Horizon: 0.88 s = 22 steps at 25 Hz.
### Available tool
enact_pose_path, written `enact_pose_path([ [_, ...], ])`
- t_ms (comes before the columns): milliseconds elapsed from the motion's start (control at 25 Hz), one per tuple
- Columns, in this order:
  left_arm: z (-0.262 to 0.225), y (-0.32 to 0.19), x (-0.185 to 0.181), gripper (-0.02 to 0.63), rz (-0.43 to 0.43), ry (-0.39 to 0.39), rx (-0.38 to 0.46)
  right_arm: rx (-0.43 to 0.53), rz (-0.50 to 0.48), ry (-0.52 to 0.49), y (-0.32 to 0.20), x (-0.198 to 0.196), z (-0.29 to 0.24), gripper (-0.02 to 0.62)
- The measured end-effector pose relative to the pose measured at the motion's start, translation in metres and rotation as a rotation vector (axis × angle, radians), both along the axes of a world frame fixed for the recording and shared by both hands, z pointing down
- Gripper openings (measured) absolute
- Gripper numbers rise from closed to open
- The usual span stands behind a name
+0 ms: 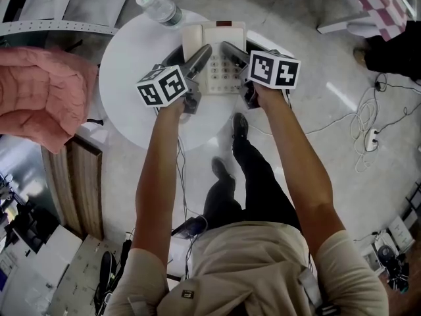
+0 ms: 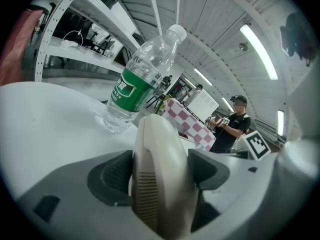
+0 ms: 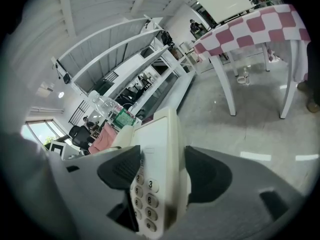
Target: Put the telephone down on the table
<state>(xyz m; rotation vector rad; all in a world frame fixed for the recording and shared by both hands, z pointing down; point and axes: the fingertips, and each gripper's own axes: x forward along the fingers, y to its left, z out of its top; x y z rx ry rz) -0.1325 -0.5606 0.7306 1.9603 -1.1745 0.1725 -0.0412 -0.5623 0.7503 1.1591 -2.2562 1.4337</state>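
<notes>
- Round white desk (image 1: 128, 94) on a pale glossy floor, seen from above; a clear water bottle (image 1: 160, 8) with a green label stands at its far edge.
- A cream telephone (image 1: 222, 68) sits over the far middle of the desk, between both claws; whether it rests on the top cannot be told.
- Left claw (image 2: 161, 170) is pinching the handset (image 2: 156, 144) along the telephone's left side, pads against both flanks.
- Right claw (image 3: 161, 171) is clamped on the telephone's right edge, just beside the keypad (image 3: 144, 204).
</notes>
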Motion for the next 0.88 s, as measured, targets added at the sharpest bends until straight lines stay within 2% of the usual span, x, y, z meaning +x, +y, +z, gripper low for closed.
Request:
enact_pose_path([
  [280, -0.011, 0.005, -0.007, 0.327, 0.004, -0.091, 0.042, 0.008, -0.019, 0.038, 0.002, 0.002, -0.002, 0.252],
  [880, -0.06, 0.024, -0.033, 0.327, -0.01, -0.168, 0.074, 0.059, -0.002, 0.154, 0.008, 0.026, -0.045, 0.227],
])
